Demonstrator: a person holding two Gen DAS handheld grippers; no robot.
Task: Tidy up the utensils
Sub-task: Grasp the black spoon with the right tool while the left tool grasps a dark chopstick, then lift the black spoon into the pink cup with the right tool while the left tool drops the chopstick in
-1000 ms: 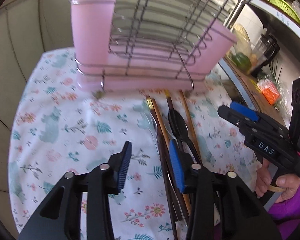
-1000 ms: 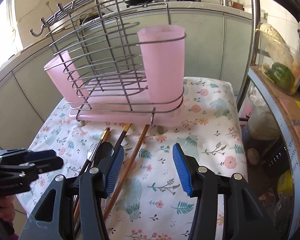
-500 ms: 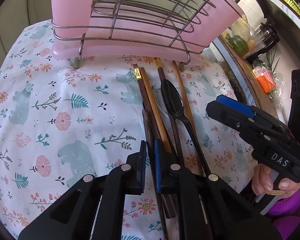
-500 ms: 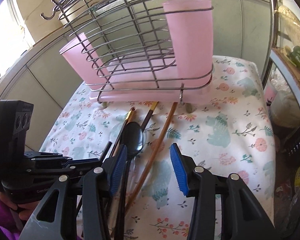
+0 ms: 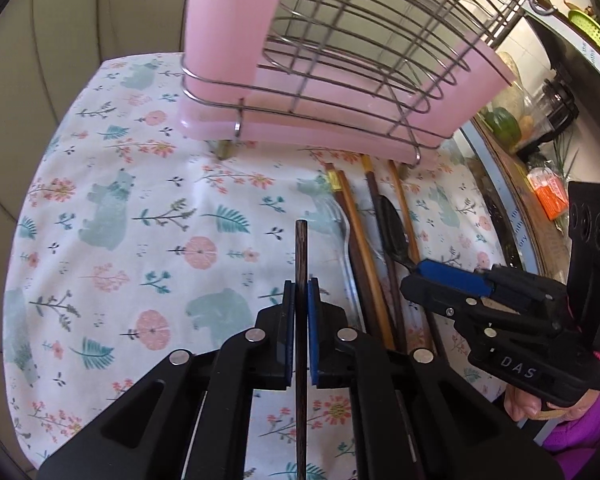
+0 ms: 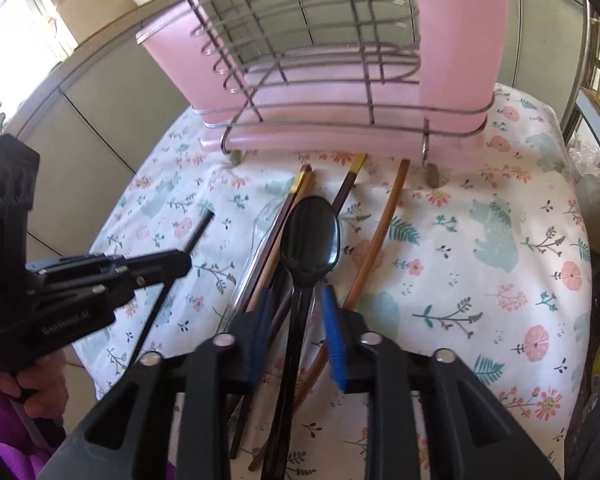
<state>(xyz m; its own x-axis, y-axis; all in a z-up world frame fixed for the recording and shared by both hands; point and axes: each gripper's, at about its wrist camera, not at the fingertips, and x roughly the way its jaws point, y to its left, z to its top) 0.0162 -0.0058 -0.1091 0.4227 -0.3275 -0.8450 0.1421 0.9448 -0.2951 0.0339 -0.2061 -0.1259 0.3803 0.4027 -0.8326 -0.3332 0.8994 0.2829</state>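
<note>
The left gripper (image 5: 299, 312) has its jaws clamped on a single dark wooden chopstick (image 5: 300, 256), gripped partway along so the tip sticks out ahead, above the floral cloth (image 5: 140, 240) that covers the worktop. The right gripper (image 6: 294, 320) hovers with its jaws set at a middling gap on either side of the handle of a black spoon (image 6: 310, 236), holding nothing yet.

The other utensils lie in a loose bundle on the cloth, just near of the pink wire utensil rack (image 6: 340, 92): the black spoon, a clear plastic fork (image 5: 342, 236), and several brown chopsticks (image 6: 374, 236), some with gold-banded ends. They overlap and touch one another.

The held chopstick looks light, stiff and thin, so it probably pivots easily in the pads; a hold nearer the middle should keep it from swinging while it is aimed into one of the rack's pink cups (image 5: 236, 20). The spoon looks like smooth plastic, light and likely a bit slippery. Its handle is the sensible place to grip, close behind the bowl, where it sits clear enough of the neighbouring chopsticks. The fork, being transparent and thin, is likely the hardest to pinch cleanly.
</note>
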